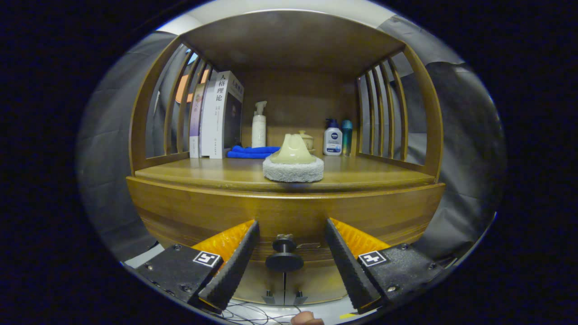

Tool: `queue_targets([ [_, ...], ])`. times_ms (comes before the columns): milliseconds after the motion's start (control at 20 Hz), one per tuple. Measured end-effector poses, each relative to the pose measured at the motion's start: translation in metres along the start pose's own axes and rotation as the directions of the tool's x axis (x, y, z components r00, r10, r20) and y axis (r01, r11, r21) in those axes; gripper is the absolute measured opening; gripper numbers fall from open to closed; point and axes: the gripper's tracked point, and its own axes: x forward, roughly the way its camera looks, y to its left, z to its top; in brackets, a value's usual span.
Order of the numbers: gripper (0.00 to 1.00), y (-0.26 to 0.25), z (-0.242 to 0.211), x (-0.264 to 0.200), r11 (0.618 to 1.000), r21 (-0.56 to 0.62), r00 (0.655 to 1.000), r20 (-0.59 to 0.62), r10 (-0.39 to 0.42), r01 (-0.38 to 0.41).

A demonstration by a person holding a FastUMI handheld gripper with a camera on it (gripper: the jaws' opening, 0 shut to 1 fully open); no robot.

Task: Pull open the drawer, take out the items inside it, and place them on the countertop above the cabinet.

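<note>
Your tool [284,253] stands wide, its two fingers [232,266] straddling the small dark round knob [284,258] of the wooden drawer front [289,216] without touching it. The drawer looks shut, so its contents are hidden. On the wooden desk [180,174] just above sits a pale dome-shaped scrubber on a white fluffy round pad [293,162]; whether it came from the drawer cannot be told. This fits lining up to grip the knob or having just pushed the drawer closed. The tool points level and square at the cabinet, centred on the knob. Beyond stand upright books [216,117], a folded blue cloth [253,151] and bottles [333,139].
</note>
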Motion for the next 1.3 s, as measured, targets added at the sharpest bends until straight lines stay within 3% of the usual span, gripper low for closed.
queue_targets([
  [550, 0.97, -0.003, 0.008, -0.006, 0.999, 0.022, 0.999, 0.040, 0.035, -0.036],
  [800, 0.97, -0.006, 0.024, -0.069, 0.993, 0.069, 0.993, 0.067, 0.094, -0.099],
  [1000, 0.97, -0.030, 0.023, -0.131, 0.992, 0.093, 0.995, 0.050, 0.083, -0.088],
  [1300, 0.96, -0.061, 0.029, -0.200, 0.993, 0.018, 0.988, 0.109, 0.111, -0.113],
])
